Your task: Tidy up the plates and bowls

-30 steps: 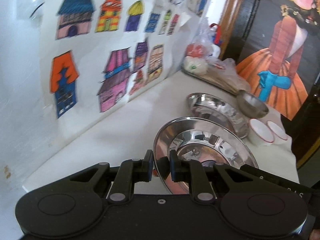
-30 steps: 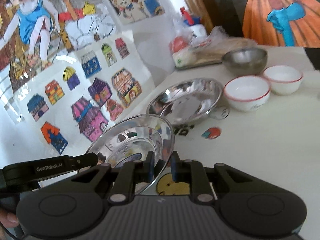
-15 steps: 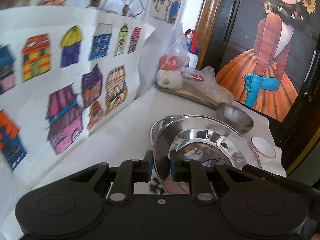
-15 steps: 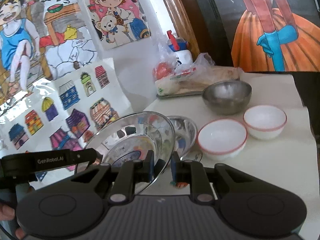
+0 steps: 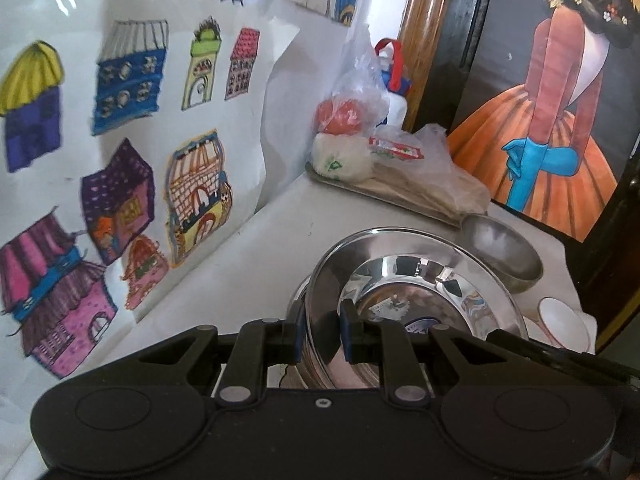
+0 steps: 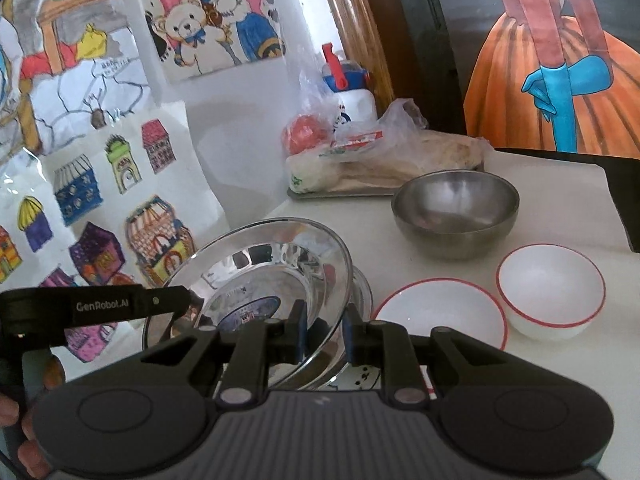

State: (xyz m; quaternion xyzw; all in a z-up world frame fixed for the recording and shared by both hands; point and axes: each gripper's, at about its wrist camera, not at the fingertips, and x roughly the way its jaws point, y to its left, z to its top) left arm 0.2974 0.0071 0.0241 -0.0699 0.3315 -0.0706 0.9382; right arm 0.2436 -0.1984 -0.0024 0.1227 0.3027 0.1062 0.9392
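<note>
Both grippers are angling downward over the white table (image 6: 460,268), side by side, each one clamping an opposite edge of the same steel plate (image 6: 264,276). The left gripper (image 5: 322,330) is pinching the plate's near left rim between its two fingers, and the right gripper (image 6: 325,330) is pinching the right rim the same way, so the plate is hanging tilted between them. In the right wrist view the left gripper's black body is reaching in from the left edge, with a person's fingers (image 6: 24,436) curling around its handle.

Counting the dishes: two steel plates are showing, the held one and a second steel plate (image 6: 362,284) lying on the table right under it, mostly hidden. One steel bowl (image 6: 456,212) is sitting farther back, beyond the plates. Two white bowls (image 6: 550,286) with red rims are resting side by side to the right of the right gripper. One tray (image 5: 400,200) of bagged food is standing at the far corner, against the wall of coloured drawings (image 5: 120,128).
</note>
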